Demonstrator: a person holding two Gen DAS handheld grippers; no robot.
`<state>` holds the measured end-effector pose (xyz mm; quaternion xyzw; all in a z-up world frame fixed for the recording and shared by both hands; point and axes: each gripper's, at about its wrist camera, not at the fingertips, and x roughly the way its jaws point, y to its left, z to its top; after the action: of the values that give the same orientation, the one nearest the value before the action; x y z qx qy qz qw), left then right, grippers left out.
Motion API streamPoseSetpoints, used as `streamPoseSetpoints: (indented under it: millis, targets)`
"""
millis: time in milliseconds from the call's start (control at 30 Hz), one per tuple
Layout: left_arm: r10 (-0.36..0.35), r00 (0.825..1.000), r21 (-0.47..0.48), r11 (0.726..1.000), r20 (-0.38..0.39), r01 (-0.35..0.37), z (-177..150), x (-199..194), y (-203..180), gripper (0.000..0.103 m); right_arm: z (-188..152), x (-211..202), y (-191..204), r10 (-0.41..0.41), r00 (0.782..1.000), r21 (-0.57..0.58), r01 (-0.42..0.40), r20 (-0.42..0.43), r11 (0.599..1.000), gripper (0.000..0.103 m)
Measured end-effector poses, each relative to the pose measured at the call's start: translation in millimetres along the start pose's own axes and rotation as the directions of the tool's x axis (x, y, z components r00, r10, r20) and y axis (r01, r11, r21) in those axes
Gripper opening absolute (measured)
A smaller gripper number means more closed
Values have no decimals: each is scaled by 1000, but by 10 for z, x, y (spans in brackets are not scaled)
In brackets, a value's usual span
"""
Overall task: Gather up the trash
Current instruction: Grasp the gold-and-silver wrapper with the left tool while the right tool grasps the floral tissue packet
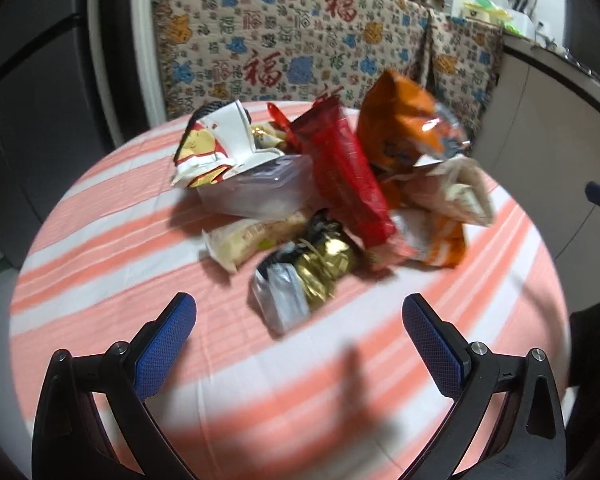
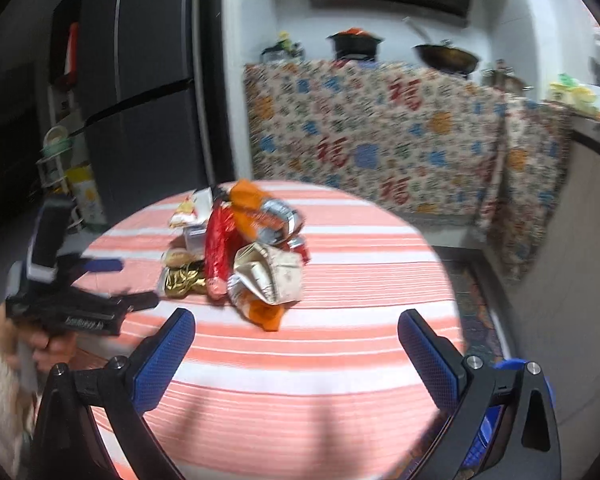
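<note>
Trash (image 1: 332, 196) sits heaped mid-table — crinkled foil, a glossy red wrapper (image 1: 348, 176), an orange bag (image 1: 400, 128), a clear plastic tub (image 1: 260, 192) half buried beneath. The table (image 1: 100, 240) is round, under a salmon-striped cloth. Left gripper (image 1: 300, 312) and right gripper (image 2: 296, 320) both gape wide, empty — motion blur smears the wrapper print.

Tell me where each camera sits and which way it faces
Left wrist: on the left hand-held gripper, open, facing the trash pile on the striped table.
Right wrist: on the right hand-held gripper, open, further back; shows the left hand-held gripper and the person's hand.
Shared: pile, table, patterned cloth.
</note>
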<state>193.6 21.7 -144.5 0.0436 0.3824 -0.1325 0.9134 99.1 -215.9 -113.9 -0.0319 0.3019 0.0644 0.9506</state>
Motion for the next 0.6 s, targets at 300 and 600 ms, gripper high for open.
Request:
streamPoseSetpoints:
  millis: [300, 600]
  targets:
    - [-59, 998, 95, 994, -35, 62, 127, 315, -100, 92, 177, 1003, 128, 166, 974, 14, -165, -153, 986, 61]
    - [-110, 992, 12, 994, -63, 111, 41, 137, -151, 50, 137, 1019, -239, 235, 952, 136, -211, -197, 968, 28]
